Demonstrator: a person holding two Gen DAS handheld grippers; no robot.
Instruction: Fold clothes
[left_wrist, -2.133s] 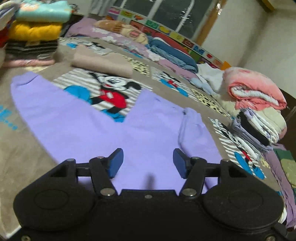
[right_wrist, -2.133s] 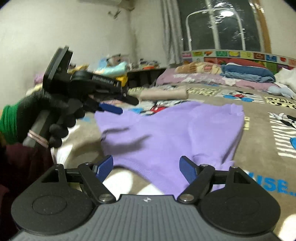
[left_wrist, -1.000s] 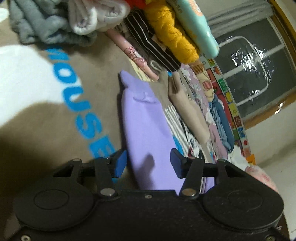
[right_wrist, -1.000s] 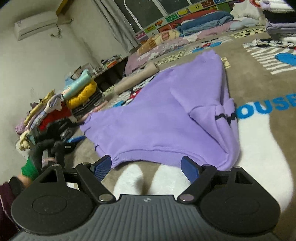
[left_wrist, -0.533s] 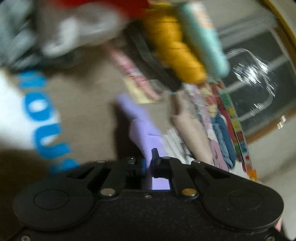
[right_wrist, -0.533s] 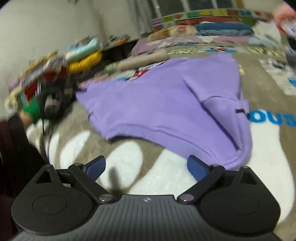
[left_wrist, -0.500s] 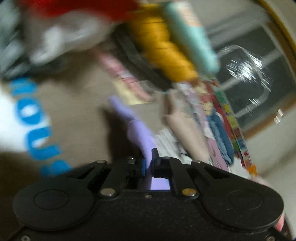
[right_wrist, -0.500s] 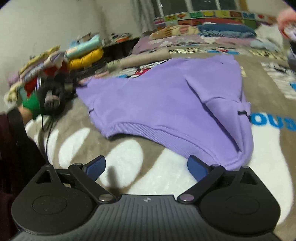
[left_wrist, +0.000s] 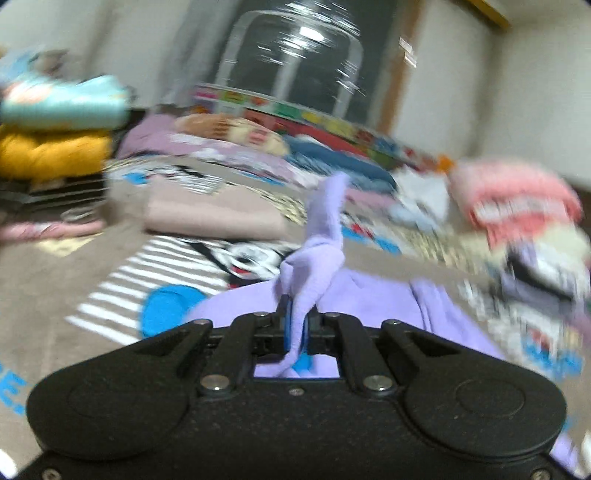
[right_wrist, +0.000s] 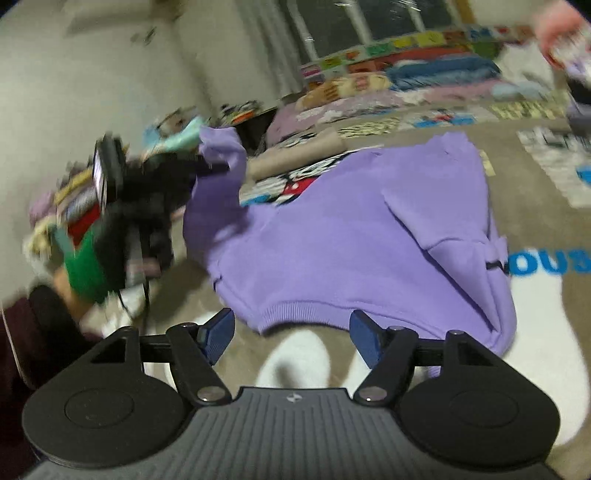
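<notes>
A purple sweatshirt (right_wrist: 362, 236) lies spread on the patterned blanket (right_wrist: 535, 192). My left gripper (left_wrist: 295, 325) is shut on its purple sleeve (left_wrist: 321, 251) and holds it lifted off the blanket; the cuff sticks up above the jaws. In the right wrist view the left gripper (right_wrist: 207, 168) shows at the left with the sleeve (right_wrist: 218, 177) hanging from it. My right gripper (right_wrist: 291, 336) is open and empty, just in front of the sweatshirt's ribbed hem (right_wrist: 332, 314).
A stack of folded clothes (left_wrist: 55, 122) stands at the left. A folded beige garment (left_wrist: 210, 214) lies behind the sweatshirt. More folded piles (left_wrist: 517, 206) sit at the right. Bedding (left_wrist: 236, 133) lines the back under the window.
My left gripper went to the sleeve end, shut on it and lifted it up and toward the body of the sweatshirt. My right gripper stayed open near the hem.
</notes>
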